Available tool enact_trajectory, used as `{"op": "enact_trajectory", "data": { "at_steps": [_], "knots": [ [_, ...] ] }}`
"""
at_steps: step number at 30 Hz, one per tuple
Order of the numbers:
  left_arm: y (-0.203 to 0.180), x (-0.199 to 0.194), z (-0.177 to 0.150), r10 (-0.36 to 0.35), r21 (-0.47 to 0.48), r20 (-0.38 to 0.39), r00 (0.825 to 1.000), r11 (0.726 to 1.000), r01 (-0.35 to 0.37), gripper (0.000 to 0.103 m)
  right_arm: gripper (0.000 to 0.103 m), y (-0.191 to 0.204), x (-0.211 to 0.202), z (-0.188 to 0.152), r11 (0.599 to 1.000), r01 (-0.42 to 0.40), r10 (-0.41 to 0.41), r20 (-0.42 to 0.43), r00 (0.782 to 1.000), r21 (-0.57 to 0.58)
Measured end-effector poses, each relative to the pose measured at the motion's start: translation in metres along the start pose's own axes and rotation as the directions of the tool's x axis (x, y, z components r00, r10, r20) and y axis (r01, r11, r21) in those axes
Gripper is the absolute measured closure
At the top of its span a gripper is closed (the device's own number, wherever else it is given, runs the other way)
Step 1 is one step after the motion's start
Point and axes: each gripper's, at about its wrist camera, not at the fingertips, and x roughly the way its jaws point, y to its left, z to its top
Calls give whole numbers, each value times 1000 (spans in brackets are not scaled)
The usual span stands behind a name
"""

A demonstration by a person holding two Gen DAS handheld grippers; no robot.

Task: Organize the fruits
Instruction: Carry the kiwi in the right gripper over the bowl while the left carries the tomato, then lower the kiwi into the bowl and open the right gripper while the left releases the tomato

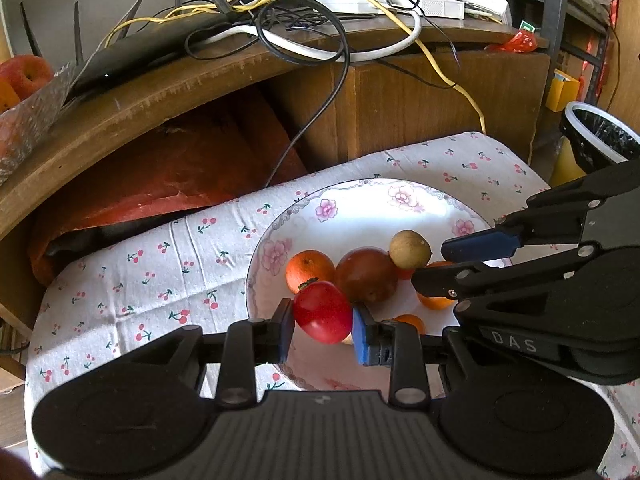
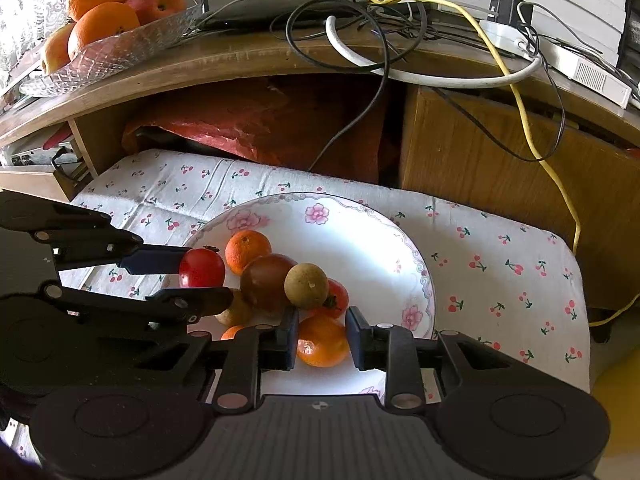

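My left gripper (image 1: 323, 330) is shut on a red tomato (image 1: 322, 312) and holds it just above the near rim of the flowered plate (image 1: 360, 188). On the plate lie a mandarin (image 1: 310, 270), a dark reddish-brown fruit (image 1: 366, 276) and a tan longan (image 1: 410, 249). In the right wrist view my right gripper (image 2: 322, 338) has its pads against both sides of another mandarin (image 2: 322, 342), low on the plate (image 2: 400, 236). A second tomato (image 2: 338, 298) sits behind that mandarin. At the left, the left gripper's tomato (image 2: 202, 268) shows between its fingers.
A cherry-print cloth (image 1: 140, 272) covers the surface under the plate. Behind it is a wooden shelf with tangled cables (image 2: 360, 40) and a glass dish of oranges and apples (image 2: 112, 52). A red bag (image 2: 260, 120) fills the space under the shelf. A black-lined bin (image 1: 596, 136) stands at the right.
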Motion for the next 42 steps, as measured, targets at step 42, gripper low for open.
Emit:
{"op": "enact_trajectory", "data": {
  "at_steps": [42],
  "knots": [
    [-3, 10, 7, -13, -3, 16, 1000, 1000, 13, 63, 75, -10, 2, 3, 998, 42, -43, 18, 999, 53]
  ]
}}
